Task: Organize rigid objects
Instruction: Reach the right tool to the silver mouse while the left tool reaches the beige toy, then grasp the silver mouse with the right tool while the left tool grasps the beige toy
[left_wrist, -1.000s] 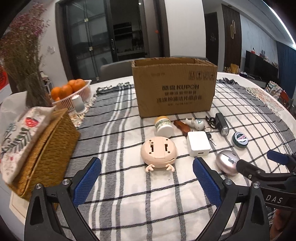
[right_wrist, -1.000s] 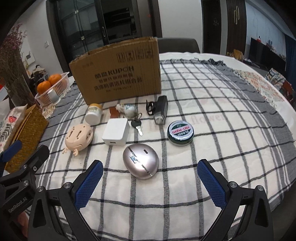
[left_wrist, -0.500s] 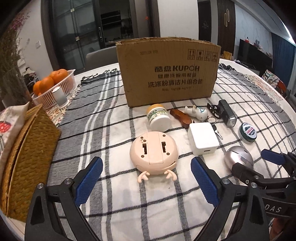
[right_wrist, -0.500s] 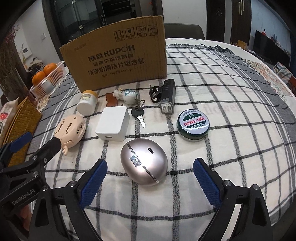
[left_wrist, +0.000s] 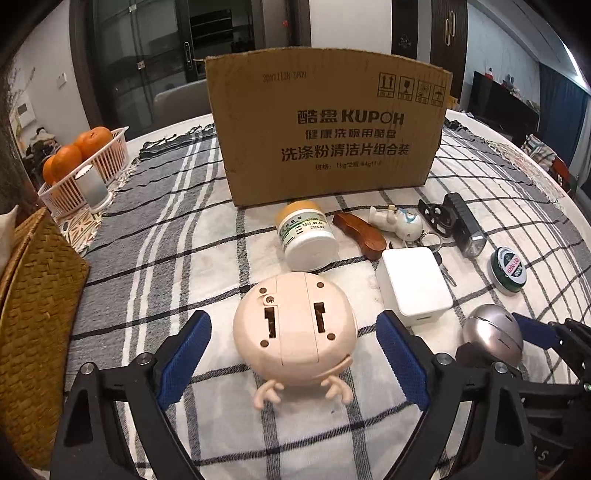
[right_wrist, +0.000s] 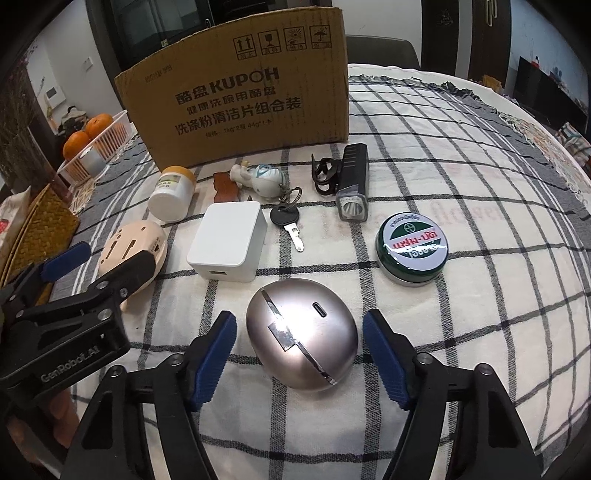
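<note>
The left gripper (left_wrist: 293, 354) hangs low over the checked cloth (left_wrist: 221, 240) with a round pink toy (left_wrist: 295, 332) lying face down between its blue pads (left_wrist: 183, 360); the jaws are closing, but a gap shows on both sides of the toy, so nothing is gripped. The right gripper (right_wrist: 299, 354) straddles a silver egg-shaped gadget (right_wrist: 301, 336) in the same way: jaws closing, pads just beside it on each side, not pressing. Both things lie on the cloth in the front row. Behind them sit a white charger (right_wrist: 227, 243), a key (right_wrist: 288, 221), a green tin (right_wrist: 412, 251), a black flashlight (right_wrist: 352, 188), a small figurine (right_wrist: 260, 181), a brown wooden piece (left_wrist: 360, 232) and a white bottle (left_wrist: 306, 236) lying on its side. A cardboard box (left_wrist: 325, 129) stands upright just behind that row. To the left are a wicker box (left_wrist: 33, 314) and a basket (left_wrist: 103, 162) of oranges (left_wrist: 79, 151).
</note>
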